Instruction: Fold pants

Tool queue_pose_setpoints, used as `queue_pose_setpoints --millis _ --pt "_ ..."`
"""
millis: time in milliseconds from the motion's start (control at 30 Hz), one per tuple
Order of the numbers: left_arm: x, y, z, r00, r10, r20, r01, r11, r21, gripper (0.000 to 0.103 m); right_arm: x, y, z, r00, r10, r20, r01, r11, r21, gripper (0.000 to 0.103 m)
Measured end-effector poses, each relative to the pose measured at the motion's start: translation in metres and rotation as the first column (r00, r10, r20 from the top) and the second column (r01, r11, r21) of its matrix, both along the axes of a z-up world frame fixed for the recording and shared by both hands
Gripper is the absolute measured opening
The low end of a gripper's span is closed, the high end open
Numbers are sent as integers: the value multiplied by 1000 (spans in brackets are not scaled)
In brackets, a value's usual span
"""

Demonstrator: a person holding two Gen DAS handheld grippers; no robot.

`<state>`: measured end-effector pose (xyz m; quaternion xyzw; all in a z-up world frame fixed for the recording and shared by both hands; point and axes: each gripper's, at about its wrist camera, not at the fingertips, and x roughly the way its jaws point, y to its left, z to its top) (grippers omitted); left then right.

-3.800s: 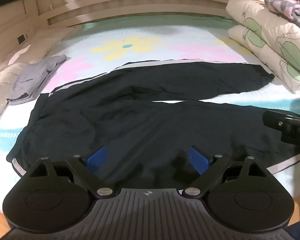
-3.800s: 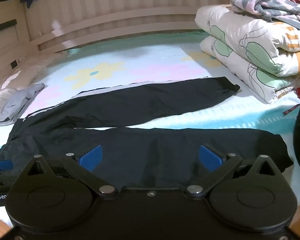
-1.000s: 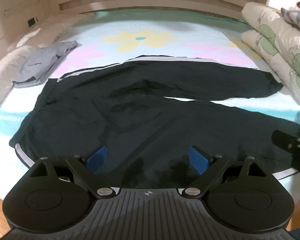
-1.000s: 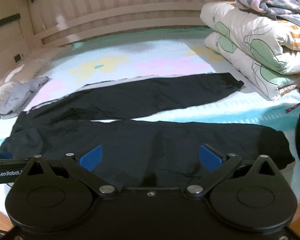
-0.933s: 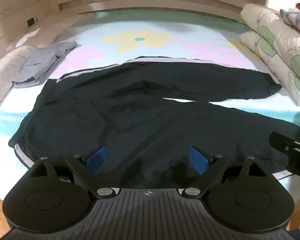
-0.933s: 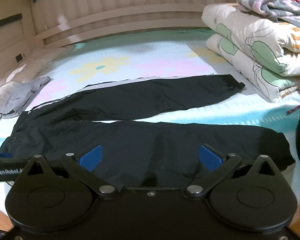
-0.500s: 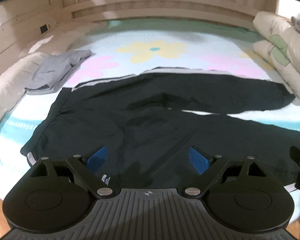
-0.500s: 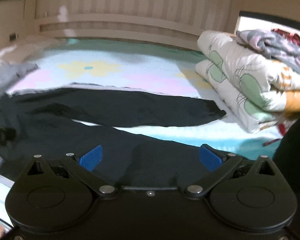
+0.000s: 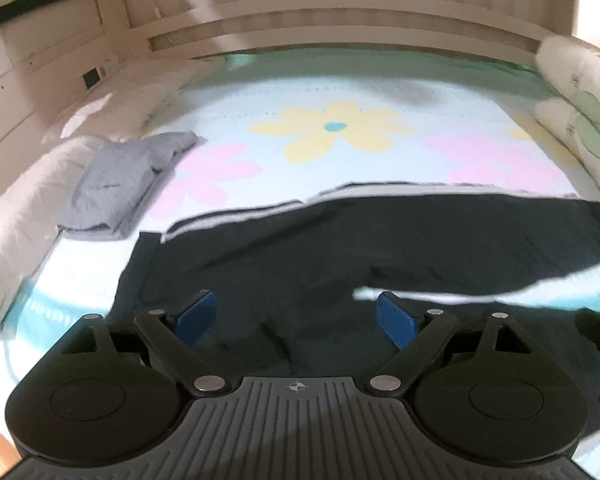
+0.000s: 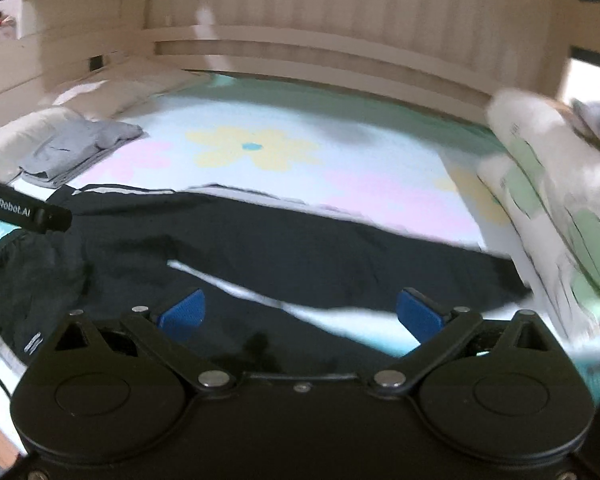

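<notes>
**Lining up on the waist end before the first fold**

Hovering over the near side of the bed point(image 9: 380, 92), both grippers stand with jaws spread wide and nothing between them. The black pants point(image 9: 340, 256) lie flat on the flowered sheet, unfolded, with the two legs running off to the right and a thin wedge of sheet showing between them. The waistband sits at the left, near a folded grey garment point(image 9: 128, 184) that rests against the pillow point(image 9: 16, 216).

The left gripper point(image 9: 296, 318) looks down on the seat and crotch area. The right gripper point(image 10: 300, 312) is aimed over the near leg, with the left tool's finger showing at its left edge. Both views are smeared by motion, so the exact edge of the near leg is hard to place, and the far cuffs may be hidden beside the stacked bedding point(image 10: 560, 184).

No fold looks started. The likely first step is laying one leg over the other. That calls for each gripper to drop to the near edge of the fabric, one toward the waist and one along the leg, close on a single layer, then lift and carry it across together so the leg stays straight.
</notes>
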<state>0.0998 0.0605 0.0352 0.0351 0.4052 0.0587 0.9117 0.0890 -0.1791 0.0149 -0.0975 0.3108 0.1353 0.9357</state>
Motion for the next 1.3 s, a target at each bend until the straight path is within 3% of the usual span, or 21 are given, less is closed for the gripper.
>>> queue_pose_setpoints --millis 200,267,333,533,633,800,900,967,1067,1167,1200,1300 --pt "19 12 -11 999 -9 -43 7 999 -53 88 74 27 -18 991 135 7 -134 989 -67 100" --pt "23 14 -14 999 -15 -40 14 999 -30 88 104 37 -29 981 194 -9 -194 978 -76 95" --pt "28 17 -17 999 -18 -47 17 1000 -21 88 133 47 -43 969 246 -25 -247 965 -90 92" --pt "45 33 -27 996 -5 -86 -3 996 -86 87 215 75 -84 928 369 -41 -371 916 -152 87" --pt "53 43 -32 996 5 -86 -13 995 -98 88 245 82 -97 911 412 -31 -411 896 -168 88" --pt "88 64 -46 993 26 -114 -39 992 -118 87 278 86 -113 866 491 -95 -500 849 -171 88" --pt "113 83 -56 986 61 -156 -99 964 -247 87 290 83 -122 833 531 -157 -552 819 -154 88" --pt "128 89 -63 982 77 -175 -121 959 -257 87 299 84 -127 818 542 -192 -570 807 -152 86" --pt "149 88 -71 982 72 -175 -112 967 -231 87 314 81 -134 805 537 -253 -578 806 -126 67" --pt "172 80 -76 980 34 -196 -80 969 -236 87 319 76 -131 803 532 -269 -564 824 -53 23" --pt "180 76 -76 980 21 -200 -71 967 -246 87 315 75 -129 798 539 -267 -571 819 -53 16" --pt "197 66 -75 982 1 -191 -54 960 -274 87 293 71 -122 794 566 -220 -595 798 -94 12"
